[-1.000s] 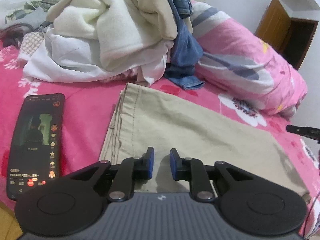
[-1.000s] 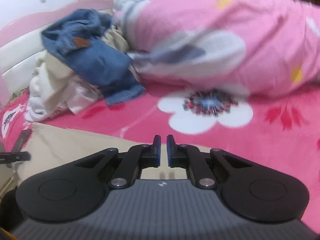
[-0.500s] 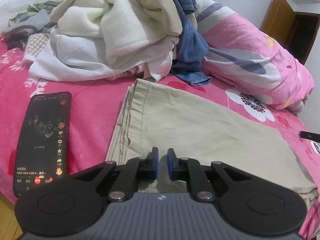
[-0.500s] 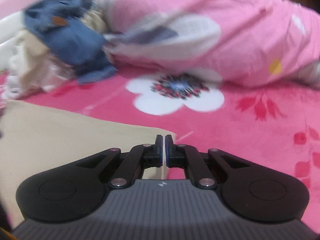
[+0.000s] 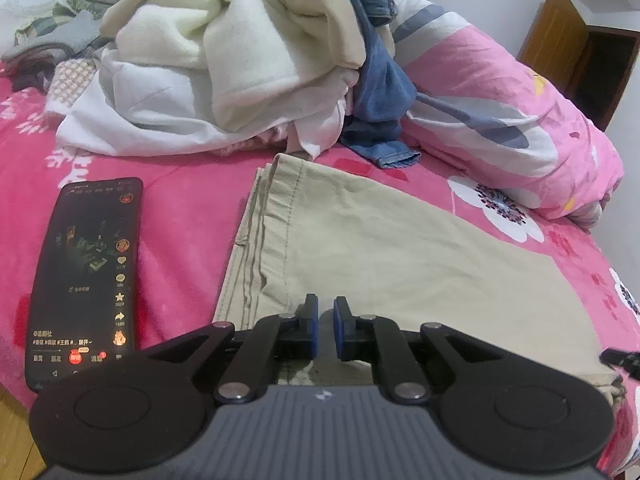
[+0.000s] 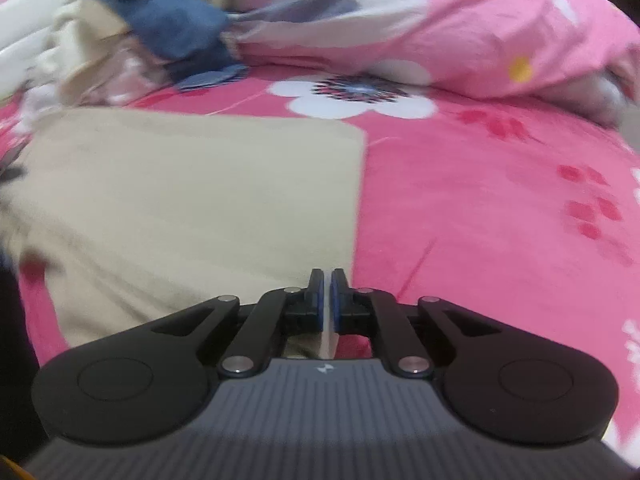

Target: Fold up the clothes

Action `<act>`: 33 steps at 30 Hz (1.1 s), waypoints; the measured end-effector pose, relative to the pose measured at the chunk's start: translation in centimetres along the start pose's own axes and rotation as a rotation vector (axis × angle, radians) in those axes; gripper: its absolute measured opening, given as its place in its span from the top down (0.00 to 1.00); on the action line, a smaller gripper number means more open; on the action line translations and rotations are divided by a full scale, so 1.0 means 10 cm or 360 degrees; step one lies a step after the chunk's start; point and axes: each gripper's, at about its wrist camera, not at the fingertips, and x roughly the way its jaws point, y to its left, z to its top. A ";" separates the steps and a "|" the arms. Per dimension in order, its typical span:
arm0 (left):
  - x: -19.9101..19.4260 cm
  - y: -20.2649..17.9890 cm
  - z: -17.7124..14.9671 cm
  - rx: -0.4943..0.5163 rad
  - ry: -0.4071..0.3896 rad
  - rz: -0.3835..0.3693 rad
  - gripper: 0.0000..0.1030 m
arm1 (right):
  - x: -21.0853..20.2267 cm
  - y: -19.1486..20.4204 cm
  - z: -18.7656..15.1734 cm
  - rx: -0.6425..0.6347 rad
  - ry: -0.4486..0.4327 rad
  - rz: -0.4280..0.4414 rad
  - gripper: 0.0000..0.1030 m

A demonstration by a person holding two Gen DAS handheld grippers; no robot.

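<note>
A khaki garment [image 5: 392,256] lies folded flat on the pink bed, its stitched hem to the left. My left gripper [image 5: 324,308] rests on its near edge with the jaws drawn to a narrow slit, the tips pinching the cloth. In the blurred right wrist view the khaki garment [image 6: 192,200] fills the left half. My right gripper [image 6: 327,280] sits at that garment's near right corner. Its jaws are opening by a sliver, and a pale strip shows in the slit. The right gripper's black tip [image 5: 620,360] shows at the far right of the left wrist view.
A lit phone [image 5: 84,276] lies left of the garment near the bed's front edge. A heap of unfolded clothes [image 5: 240,60] with blue jeans [image 5: 380,92] fills the back. A rolled pink flowered quilt [image 5: 520,120] lies at the right.
My left jaws narrowed from a wide gap to a slit while staying over the near edge. My right gripper swept across the bed from the flower print to the garment's right edge.
</note>
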 end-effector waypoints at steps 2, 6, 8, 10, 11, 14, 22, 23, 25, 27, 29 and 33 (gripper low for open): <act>0.00 0.01 0.00 -0.0005 0.0000 -0.0004 0.90 | -0.16 0.22 0.21 -0.0051 -0.0123 0.0094 0.93; 0.00 0.02 -0.01 -0.0014 -0.0003 -0.0012 0.90 | -0.32 0.76 0.54 -0.0172 -0.0310 0.0344 0.91; 0.00 0.03 -0.01 -0.0018 -0.0004 -0.0016 0.90 | -0.25 1.04 0.61 -0.0197 -0.0329 0.0450 0.91; 0.00 0.03 -0.02 -0.0022 -0.0005 -0.0020 0.89 | -0.11 1.27 0.64 -0.0214 -0.0313 0.0507 0.91; 0.01 0.04 -0.01 -0.0031 0.0001 -0.0029 0.89 | -0.04 1.36 0.64 -0.0206 -0.0289 0.0537 0.91; 0.02 0.08 -0.03 -0.0047 -0.0005 -0.0052 0.89 | 0.23 1.58 0.46 -0.0228 -0.0143 0.0564 0.91; 0.01 0.07 -0.06 0.0025 -0.0035 -0.0088 0.88 | 0.22 1.77 0.70 -0.0319 -0.0014 0.0551 0.90; 0.01 0.09 -0.06 0.0014 -0.0033 -0.0102 0.87 | 0.22 1.80 0.80 -0.0329 -0.0051 0.0561 0.89; 0.01 0.12 -0.06 -0.0011 -0.0029 -0.0131 0.85 | 0.23 1.87 1.01 -0.0351 -0.0126 0.0583 0.85; 0.01 0.14 -0.06 -0.0026 -0.0029 -0.0150 0.85 | 0.36 1.96 1.15 -0.0369 -0.0145 0.0587 0.83; 0.01 0.17 -0.07 -0.0039 -0.0030 -0.0166 0.85 | 0.57 2.04 1.21 -0.0376 -0.0110 0.0575 0.83; 0.02 0.20 -0.07 -0.0052 -0.0028 -0.0193 0.85 | 1.08 2.09 1.14 -0.0349 0.0081 0.0531 0.80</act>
